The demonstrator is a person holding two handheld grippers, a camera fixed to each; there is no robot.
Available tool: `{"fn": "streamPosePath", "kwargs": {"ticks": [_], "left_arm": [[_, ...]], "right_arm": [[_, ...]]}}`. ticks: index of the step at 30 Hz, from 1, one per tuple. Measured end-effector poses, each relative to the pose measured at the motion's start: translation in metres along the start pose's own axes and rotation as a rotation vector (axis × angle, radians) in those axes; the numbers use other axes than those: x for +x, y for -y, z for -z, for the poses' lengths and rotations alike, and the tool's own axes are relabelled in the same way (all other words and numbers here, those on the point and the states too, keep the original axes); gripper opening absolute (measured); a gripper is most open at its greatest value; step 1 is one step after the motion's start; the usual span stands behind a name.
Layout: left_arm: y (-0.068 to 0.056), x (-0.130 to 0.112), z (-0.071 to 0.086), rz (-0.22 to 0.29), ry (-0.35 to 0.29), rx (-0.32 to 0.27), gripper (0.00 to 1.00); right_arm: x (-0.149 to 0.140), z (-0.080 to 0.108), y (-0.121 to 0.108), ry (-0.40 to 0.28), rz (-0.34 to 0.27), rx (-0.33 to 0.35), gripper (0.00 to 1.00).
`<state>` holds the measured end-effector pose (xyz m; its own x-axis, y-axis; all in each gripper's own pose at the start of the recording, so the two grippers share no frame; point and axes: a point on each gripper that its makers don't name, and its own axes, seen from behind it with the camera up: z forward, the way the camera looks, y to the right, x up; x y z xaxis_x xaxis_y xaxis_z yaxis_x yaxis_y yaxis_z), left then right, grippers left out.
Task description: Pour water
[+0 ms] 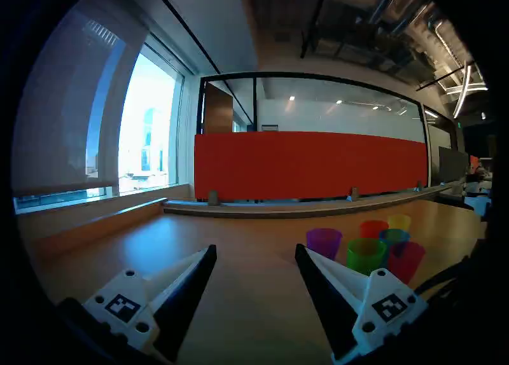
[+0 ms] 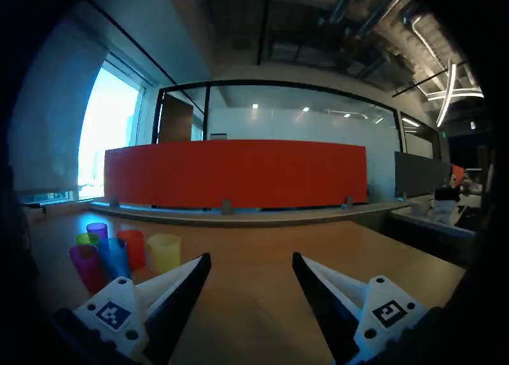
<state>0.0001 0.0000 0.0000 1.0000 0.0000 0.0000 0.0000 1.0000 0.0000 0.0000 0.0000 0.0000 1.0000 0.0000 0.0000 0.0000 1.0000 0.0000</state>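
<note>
Evidently reaching: left tongs (image 1: 254, 247) and right tongs (image 2: 251, 255) gape wide, empty; next, one must close on the cups (image 1: 366, 254), four o'clock in the left gripper view

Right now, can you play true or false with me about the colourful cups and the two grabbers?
1. The left gripper holds a cup. False: it is open, with nothing between its fingers.
2. The right gripper is open. True.
3. The purple cup lies tipped over. False: it stands upright on the table.
4. A green cup stands near the purple one. True.
5. The panel behind the table is blue. False: it is red.
</note>
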Motion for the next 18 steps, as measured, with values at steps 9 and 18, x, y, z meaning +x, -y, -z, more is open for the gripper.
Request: {"fn": "streamPosePath", "kwargs": {"ticks": [9, 18], "left_arm": [[-0.0006, 0.0009, 0.0000, 0.000, 0.000, -0.002, 0.92], [-0.0004, 0.0039, -0.0001, -0.010, 0.003, -0.009, 0.92]], "right_arm": [[0.0010, 0.0006, 0.0002, 0.000, 0.000, 0.000, 0.99], [-0.0042, -0.0008, -0.0014, 0.005, 0.009, -0.004, 0.99]]}}
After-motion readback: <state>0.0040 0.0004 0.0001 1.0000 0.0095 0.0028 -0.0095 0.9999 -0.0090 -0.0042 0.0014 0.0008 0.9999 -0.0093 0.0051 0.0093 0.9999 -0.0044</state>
